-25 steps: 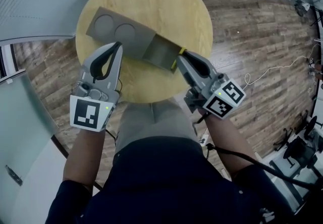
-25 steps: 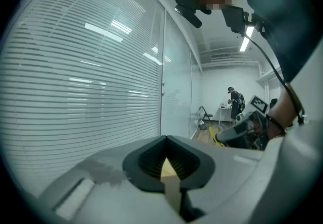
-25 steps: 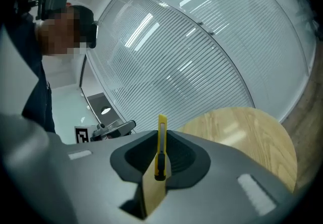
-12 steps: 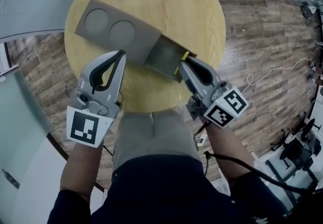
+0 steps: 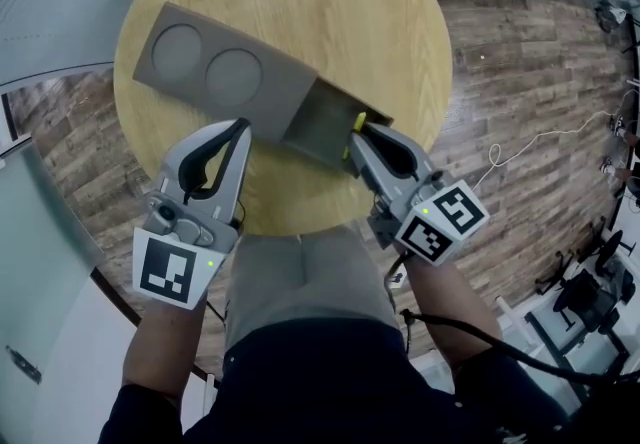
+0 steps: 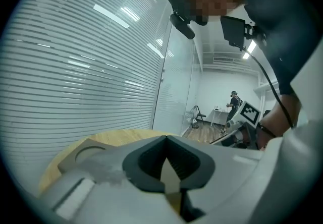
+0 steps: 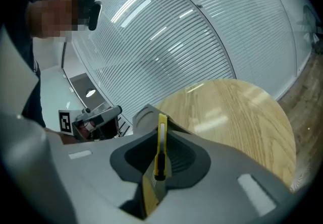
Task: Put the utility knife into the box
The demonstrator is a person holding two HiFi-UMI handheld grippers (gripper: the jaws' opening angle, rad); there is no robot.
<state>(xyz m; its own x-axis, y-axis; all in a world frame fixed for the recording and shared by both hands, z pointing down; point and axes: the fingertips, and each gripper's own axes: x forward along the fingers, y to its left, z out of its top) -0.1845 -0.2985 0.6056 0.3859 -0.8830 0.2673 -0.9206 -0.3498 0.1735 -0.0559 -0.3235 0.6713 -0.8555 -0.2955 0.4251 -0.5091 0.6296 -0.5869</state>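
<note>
Update: both grippers have come down toward the table point(image 5: 330, 12) over the last sec. The head cam shifted too, so the box point(image 5: 285, 82) only looks like it moved; I'd say it's where it was.

R gripper point(image 5: 352, 135) is clamped on the knife point(image 7: 161, 140). In the R gripper view the yellow body stands upright between the pads, blade end up and away from the cam, and the grip looks the same as before. From the head view the yellow tip point(image 5: 358, 120) now sits at the near-right rim of the box's open compartment point(image 5: 322, 117), lower and closer in than a sec ago. Can't tell if it's touching the rim or has crossed it yet.

L gripper point(image 5: 240, 125) is closed w/ tips together and nothing in it. It's parked just beside the near edge of the box, about where the part w/ two round recesses meets the open compartment. Contact w/ the box unclear. Prob there to steady the box, but that's a guess.

Meaning for the task: approach phase is nearly done, knife not yet in. My read of what's left: nudge the R gripper fwd so the knife clears the rim and sits over the compartment floor, lower it, then let go. Risk: the knife is held upright and the compartment looks shallow, so it'll likely need tipping flat or it'll catch on the rim
</note>
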